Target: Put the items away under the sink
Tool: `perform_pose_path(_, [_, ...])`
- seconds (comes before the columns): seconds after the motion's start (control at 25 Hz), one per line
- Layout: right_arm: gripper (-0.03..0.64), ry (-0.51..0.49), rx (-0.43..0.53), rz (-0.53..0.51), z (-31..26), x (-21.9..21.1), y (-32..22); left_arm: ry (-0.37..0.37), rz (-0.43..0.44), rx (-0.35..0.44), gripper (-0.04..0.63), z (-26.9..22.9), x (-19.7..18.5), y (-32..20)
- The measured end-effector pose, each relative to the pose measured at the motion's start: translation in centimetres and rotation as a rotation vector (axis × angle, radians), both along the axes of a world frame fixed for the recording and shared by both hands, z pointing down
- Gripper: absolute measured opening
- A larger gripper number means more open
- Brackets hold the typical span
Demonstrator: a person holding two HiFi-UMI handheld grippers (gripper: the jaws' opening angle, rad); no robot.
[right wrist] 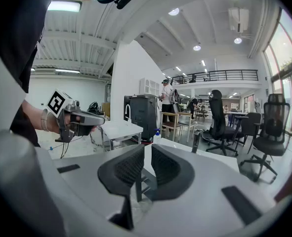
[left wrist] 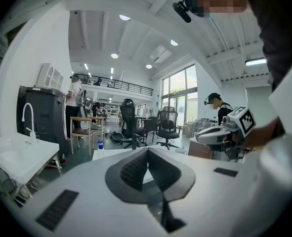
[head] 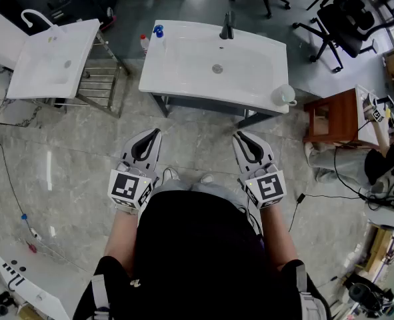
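The big white sink [head: 250, 79] stands in the middle of the room. The left gripper [head: 155, 133] and the right gripper [head: 239, 136] are in front of the sink, side by side, pointing at it. The left one's jaws are pressed together with nothing in them. The right one's jaws have a thin gap and hold nothing. A black tap [head: 228, 27] is at the sink's back edge. A white cup [head: 283, 95] sits on the sink's front right corner. A blue-topped spray bottle [head: 159, 32] stands on its back left corner. A little red-capped bottle [head: 144, 43] is on the floor just beside that corner.
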State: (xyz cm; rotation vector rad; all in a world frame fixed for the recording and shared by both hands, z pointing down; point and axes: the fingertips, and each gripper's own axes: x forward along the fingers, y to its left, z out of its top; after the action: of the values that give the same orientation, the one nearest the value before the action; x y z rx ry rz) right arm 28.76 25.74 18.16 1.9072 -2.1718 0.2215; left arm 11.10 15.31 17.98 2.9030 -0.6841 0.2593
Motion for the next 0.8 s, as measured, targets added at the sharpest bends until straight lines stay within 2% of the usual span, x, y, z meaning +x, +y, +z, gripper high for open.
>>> perform_pose_path(0.16, [0.06, 0.002, -0.006, 0.0, -0.1, -2.1, -1.6, 0.002, -0.004, -0.002, 0.023, 0.1, -2.2, -1.7])
perform_pose_path(0.36, [0.06, -0.001, -0.061, -0.008, 0.6, -4.8, -3.0, 0.02, -0.02, -0.028, 0.023, 0.8, -5.0, -3.8])
perform_pose_path(0.64, [0.06, -0.086, -0.015, 0.075, 0.2, -6.1, -5.6, 0.035, -0.009, -0.047, 0.023, 2.0, -7.6, -5.3])
perform_pose_path(0.8, [0.06, -0.083, -0.034, 0.079, 0.6, -6.9, -6.5, 0.036, -0.013, -0.064, 0.023, 2.2, -8.7, -6.0])
